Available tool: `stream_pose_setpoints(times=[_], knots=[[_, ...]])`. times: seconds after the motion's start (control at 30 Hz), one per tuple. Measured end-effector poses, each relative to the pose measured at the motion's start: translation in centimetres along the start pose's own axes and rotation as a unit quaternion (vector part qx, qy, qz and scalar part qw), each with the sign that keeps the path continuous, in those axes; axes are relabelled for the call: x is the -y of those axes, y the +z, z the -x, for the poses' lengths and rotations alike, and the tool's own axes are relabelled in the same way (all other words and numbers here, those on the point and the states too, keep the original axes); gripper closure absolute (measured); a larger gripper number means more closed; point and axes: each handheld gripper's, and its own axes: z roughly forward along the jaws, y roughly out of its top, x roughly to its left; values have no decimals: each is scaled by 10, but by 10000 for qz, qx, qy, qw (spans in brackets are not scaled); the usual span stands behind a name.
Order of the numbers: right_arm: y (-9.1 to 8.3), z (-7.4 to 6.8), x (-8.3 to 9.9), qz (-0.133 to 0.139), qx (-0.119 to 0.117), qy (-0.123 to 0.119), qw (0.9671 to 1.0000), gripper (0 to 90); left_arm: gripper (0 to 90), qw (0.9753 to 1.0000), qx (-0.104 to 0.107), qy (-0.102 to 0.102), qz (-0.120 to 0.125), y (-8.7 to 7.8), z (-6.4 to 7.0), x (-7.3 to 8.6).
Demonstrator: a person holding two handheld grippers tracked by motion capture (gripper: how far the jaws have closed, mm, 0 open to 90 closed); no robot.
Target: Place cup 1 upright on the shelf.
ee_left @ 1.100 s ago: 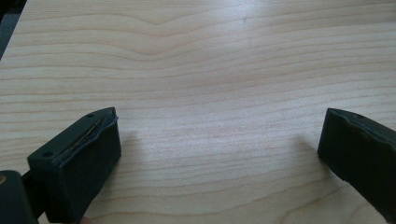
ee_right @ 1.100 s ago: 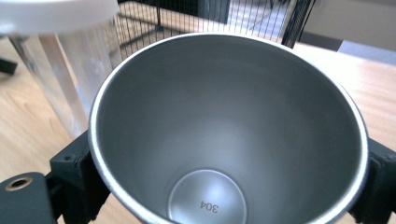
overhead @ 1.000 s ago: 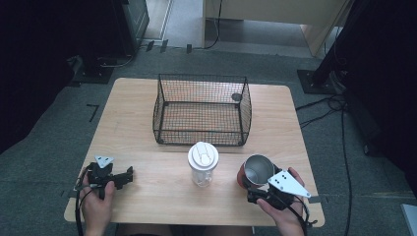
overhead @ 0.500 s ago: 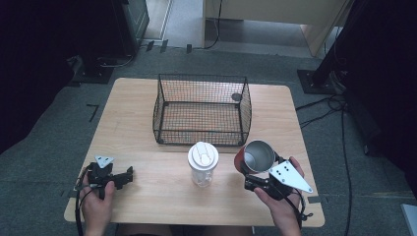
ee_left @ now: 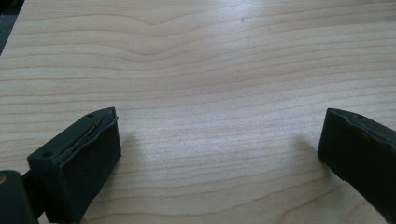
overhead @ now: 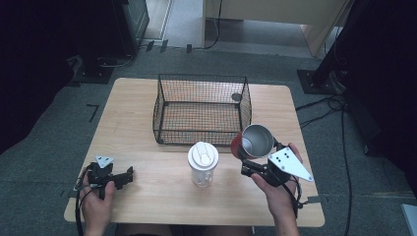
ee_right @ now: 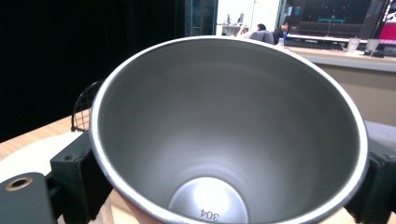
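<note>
Steel-lined red cup (overhead: pixel 254 141), empty, clamped in right claw (overhead: pixel 244 160) beside empty wire basket (overhead: pixel 201 109); left claw (overhead: pixel 129 174) wide open, empty.

Left gripper (overhead: pixel 129 175) rests low, jaws wide apart; right gripper (overhead: pixel 244 162) raised, clamped.

The cup (ee_right: pixel 224 140) is brushed metal inside, matt grey with a brighter polished rim, and red outside. The tabletop (ee_left: pixel 210 70) is pale wood with a smooth, faintly glossy grain. The basket (overhead: pixel 201 108) is thin dark wire mesh. The bottle (overhead: pixel 202 164) looks like translucent plastic under a white lid.
</note>
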Motion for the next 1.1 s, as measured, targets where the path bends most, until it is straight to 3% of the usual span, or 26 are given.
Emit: stream_pose_setpoints(times=[0.47, 1.1], knots=[[31, -4, -21, 150, -73, -69, 9998, 80, 0, 10000, 1, 7, -7, 0, 0, 0], [86, 5, -22, -146, 90, -19, 9999, 80, 0, 10000, 2, 1, -15, 0, 0, 0]])
